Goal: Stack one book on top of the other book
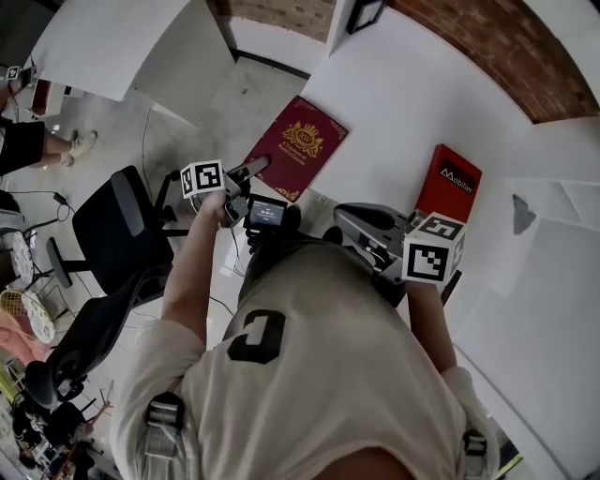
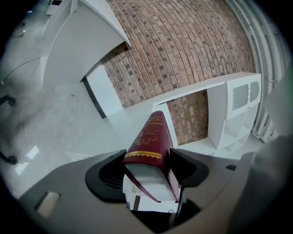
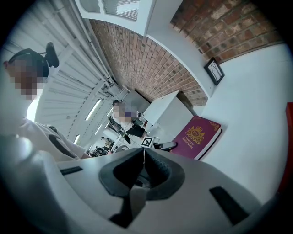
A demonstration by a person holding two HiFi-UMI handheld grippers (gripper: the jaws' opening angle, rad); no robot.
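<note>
A maroon book [image 1: 298, 145] with a gold crest lies on the white table [image 1: 412, 84], its near corner over the table's edge. My left gripper [image 1: 255, 169] is at that near corner. In the left gripper view the maroon book [image 2: 153, 132] runs away between the jaws, both pads pressing on its covers, so my left gripper [image 2: 147, 157] is shut on it. A red book [image 1: 450, 183] lies further right, apart from the maroon one. My right gripper [image 1: 342, 220] hovers between the two books, near the table's edge. Its jaws [image 3: 144, 148] are shut and empty, with the maroon book [image 3: 198, 136] ahead.
A black office chair [image 1: 112, 234] stands on the floor at the left, below the table. A framed picture [image 1: 366, 14] leans against the brick wall at the back. White shelving [image 2: 238, 114] stands along the wall. A seated person [image 3: 123, 121] is in the background.
</note>
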